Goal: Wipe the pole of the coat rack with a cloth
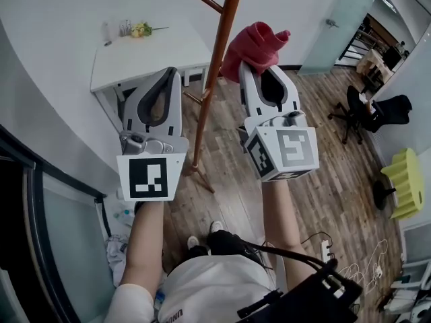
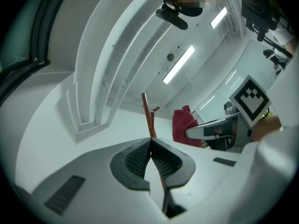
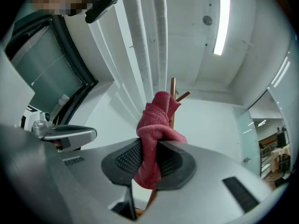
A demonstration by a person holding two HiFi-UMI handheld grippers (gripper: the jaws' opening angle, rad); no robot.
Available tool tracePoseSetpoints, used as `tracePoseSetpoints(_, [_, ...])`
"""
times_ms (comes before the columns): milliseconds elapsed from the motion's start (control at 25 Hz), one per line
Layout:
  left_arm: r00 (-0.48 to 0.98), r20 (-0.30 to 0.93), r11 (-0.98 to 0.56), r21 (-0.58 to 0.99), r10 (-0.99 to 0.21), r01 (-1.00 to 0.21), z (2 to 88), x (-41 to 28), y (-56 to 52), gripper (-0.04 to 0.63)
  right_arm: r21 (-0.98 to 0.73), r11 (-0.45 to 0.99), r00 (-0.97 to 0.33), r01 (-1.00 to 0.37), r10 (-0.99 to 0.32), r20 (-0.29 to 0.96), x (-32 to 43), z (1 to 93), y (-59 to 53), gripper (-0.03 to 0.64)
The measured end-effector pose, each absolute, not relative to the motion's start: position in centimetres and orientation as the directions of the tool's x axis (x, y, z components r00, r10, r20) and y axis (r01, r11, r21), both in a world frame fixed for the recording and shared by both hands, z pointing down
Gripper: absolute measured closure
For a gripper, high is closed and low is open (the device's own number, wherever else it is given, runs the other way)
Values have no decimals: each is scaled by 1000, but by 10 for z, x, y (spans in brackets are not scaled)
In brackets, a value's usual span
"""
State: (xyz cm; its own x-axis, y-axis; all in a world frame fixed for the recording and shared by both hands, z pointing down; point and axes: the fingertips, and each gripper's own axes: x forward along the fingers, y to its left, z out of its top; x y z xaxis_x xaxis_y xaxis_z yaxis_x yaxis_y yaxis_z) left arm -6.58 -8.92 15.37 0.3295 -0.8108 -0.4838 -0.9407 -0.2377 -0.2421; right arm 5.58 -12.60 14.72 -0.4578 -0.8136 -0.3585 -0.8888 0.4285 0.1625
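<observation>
Rising from the wood-plank floor, the slim reddish-brown wooden pole of the coat rack stands between the two grippers in the head view. A crumpled red terry cloth sits just right of the pole, bunched above the right gripper. Only the right gripper view shows how it is held: ribbed black pads are clenched on the cloth, the pole behind it. The left gripper is just left of the pole; its own view shows the jaws pressed together on nothing. Farther off stand a white rectangular table and a black office chair.
</observation>
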Motion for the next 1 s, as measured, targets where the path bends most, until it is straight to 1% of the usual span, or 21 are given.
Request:
tracePoseSetpoints(120, [320, -484, -225, -244, -815, -943, 155, -63, -95, 581, 145, 450, -470, -881, -803, -366, 60, 148, -133, 538])
tracePoseSetpoints(560, [262, -519, -170, -218, -814, -961, 148, -48, -136, 581, 193, 528, -556, -827, -718, -418, 60, 114, -177, 538])
tracePoseSetpoints(800, [247, -497, -140, -242, -832, -960, 161, -38, -149, 581, 190, 574, -589, -796, -665, -459, 63, 111, -189, 538])
tracePoseSetpoints(1000, [232, -492, -129, -235, -839, -963, 161, -43, -157, 581, 196, 576, -591, -793, -651, -477, 62, 102, -197, 538])
